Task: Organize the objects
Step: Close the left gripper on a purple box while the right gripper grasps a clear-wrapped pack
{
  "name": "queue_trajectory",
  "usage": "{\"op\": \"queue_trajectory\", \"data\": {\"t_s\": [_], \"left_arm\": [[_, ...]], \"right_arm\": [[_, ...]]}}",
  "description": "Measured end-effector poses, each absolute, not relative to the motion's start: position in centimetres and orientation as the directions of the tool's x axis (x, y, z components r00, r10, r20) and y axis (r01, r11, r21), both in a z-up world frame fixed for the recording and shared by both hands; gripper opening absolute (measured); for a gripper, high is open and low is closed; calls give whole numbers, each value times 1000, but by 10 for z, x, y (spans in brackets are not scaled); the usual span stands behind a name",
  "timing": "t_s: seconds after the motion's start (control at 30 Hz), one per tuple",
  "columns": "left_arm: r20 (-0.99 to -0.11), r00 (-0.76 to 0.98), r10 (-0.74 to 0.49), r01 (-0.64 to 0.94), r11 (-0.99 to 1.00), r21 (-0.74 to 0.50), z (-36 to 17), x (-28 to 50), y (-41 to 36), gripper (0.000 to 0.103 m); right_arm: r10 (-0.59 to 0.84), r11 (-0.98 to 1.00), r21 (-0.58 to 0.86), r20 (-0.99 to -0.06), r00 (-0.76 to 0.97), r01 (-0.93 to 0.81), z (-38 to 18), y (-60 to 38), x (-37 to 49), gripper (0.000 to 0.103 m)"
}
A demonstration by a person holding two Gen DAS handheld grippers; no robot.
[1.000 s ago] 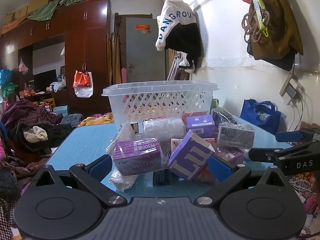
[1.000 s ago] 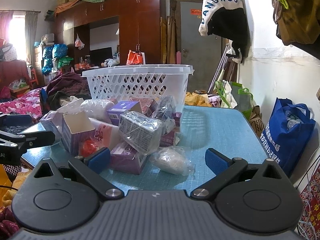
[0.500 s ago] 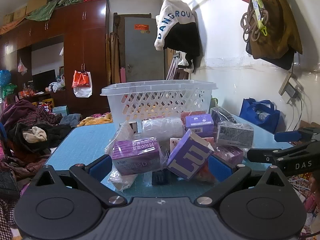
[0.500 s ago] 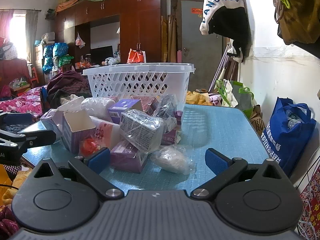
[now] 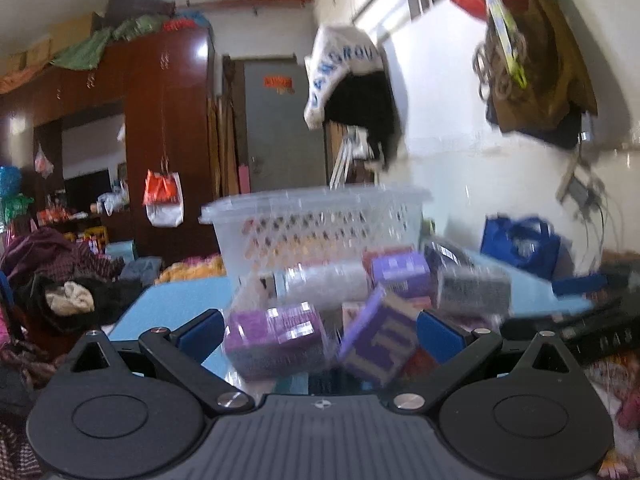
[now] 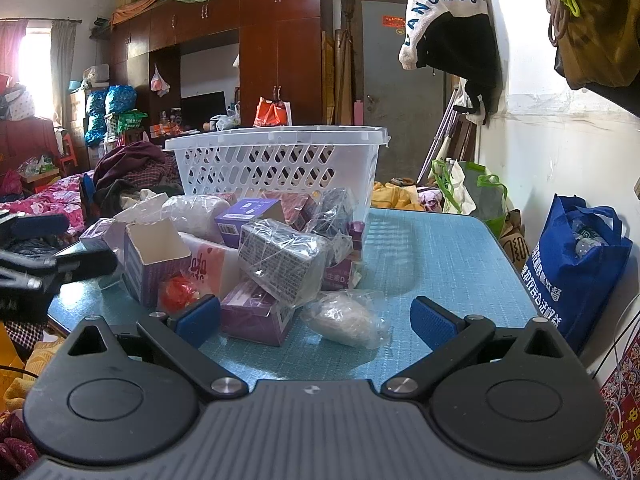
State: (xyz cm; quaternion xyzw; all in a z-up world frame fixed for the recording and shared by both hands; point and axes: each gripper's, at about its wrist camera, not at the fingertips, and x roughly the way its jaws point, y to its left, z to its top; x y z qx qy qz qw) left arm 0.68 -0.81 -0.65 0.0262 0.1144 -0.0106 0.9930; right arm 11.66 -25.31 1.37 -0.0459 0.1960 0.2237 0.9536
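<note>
Boxes (image 6: 280, 258) plastic-wrapped, mostly purple, heaped before white basket (image 6: 276, 160); labels apparently blurred.

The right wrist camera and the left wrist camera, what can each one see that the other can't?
Only the right wrist view shows the clear bag of white stuff between the right gripper fingers, the open-topped purple box's hollow inside, and the sunny window.

Only the left wrist view, which is blurry, shows the purple packet between the left gripper fingers.

Both show the white basket, the pile of boxes, the blue table, the blue bag and the hanging white hoodie.
</note>
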Motion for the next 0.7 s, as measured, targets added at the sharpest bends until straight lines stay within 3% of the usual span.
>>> {"op": "queue_trajectory", "data": {"t_s": [0.2,0.3,0.47,0.7], "left_arm": [[-296,955,35,-28,999,30,-7,21,7,103],[-276,961,27,-26,1000,7,-6,21,19,103],[-275,961,-16,9,1000,-24,-9,20,33,97],[-284,958,-49,45,999,-19,-14,20,27,96]], "right_arm": [[433,891,29,-349,831,-452,14,-258,118,103],[428,896,13,-298,853,-444,12,-263,118,103],[493,868,119,-324,808,-482,14,-275,127,103],[514,854,93,-304,802,-512,13,-261,122,103]]}}
